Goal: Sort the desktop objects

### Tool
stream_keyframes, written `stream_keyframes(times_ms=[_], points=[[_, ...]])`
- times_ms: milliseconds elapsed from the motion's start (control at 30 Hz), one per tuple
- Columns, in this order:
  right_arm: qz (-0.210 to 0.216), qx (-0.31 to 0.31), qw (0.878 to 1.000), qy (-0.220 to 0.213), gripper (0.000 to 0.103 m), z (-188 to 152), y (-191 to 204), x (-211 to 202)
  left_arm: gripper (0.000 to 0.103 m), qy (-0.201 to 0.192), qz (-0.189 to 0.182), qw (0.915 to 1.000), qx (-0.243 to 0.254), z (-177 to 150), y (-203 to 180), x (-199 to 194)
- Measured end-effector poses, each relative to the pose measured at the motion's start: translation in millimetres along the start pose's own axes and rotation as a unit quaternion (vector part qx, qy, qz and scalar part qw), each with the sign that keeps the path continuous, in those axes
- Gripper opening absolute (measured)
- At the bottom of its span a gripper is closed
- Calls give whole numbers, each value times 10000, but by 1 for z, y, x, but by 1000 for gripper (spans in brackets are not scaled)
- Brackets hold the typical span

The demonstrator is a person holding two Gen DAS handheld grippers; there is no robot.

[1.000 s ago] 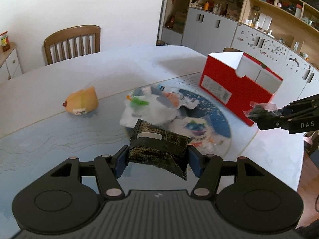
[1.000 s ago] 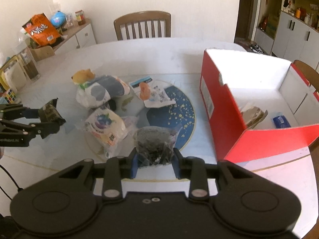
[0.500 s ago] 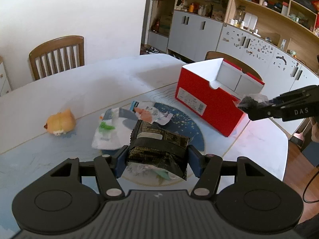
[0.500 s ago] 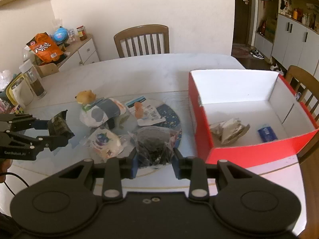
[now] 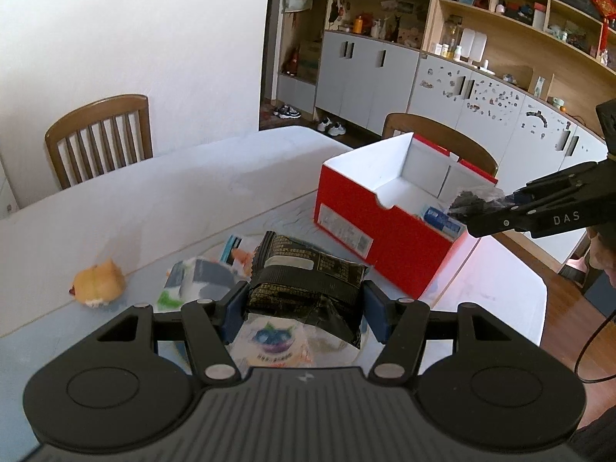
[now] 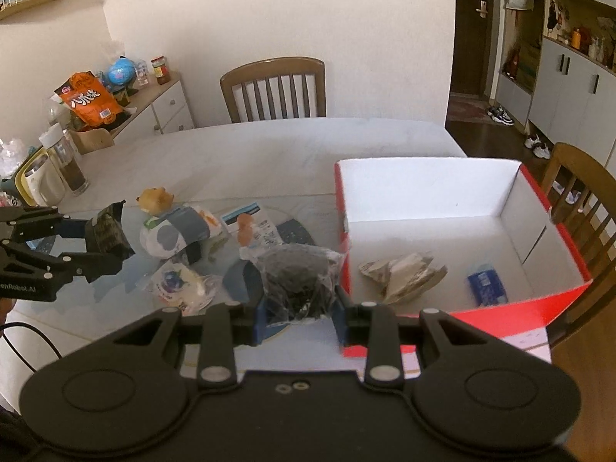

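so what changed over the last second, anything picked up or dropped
Both tongs rose off the table, each carrying its packet: the left tongs grip the dark packet, the right tongs the clear bag of dark bits. Nothing was let go. The red box and remaining snacks stayed put.

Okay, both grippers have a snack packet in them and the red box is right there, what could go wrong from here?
1. The right gripper pinches only the lower part of a crinkly clear bag of dark snacks; the slack film could slip out before it reaches the red box.
2. The left gripper holds a dark packet with loose ends hanging; these could catch the box rim.
3. Both grippers head for the same box, so they could collide over it.
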State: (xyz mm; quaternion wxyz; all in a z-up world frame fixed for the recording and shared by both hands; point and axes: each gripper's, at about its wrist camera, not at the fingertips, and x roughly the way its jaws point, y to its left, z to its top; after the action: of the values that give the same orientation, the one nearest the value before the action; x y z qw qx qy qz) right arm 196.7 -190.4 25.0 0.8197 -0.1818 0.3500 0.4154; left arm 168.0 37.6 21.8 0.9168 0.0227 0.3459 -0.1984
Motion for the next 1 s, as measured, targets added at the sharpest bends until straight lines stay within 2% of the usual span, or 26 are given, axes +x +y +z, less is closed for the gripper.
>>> stream_keyframes(times_ms=[733,1000], points=[[180,-336,9993,16,33,30,-96,2,61,81,-110,9999,-34,54,-66,65],[222,-367,9991,72,33,34,-127,8,61,171,-194,9996,135,72,-95,93]])
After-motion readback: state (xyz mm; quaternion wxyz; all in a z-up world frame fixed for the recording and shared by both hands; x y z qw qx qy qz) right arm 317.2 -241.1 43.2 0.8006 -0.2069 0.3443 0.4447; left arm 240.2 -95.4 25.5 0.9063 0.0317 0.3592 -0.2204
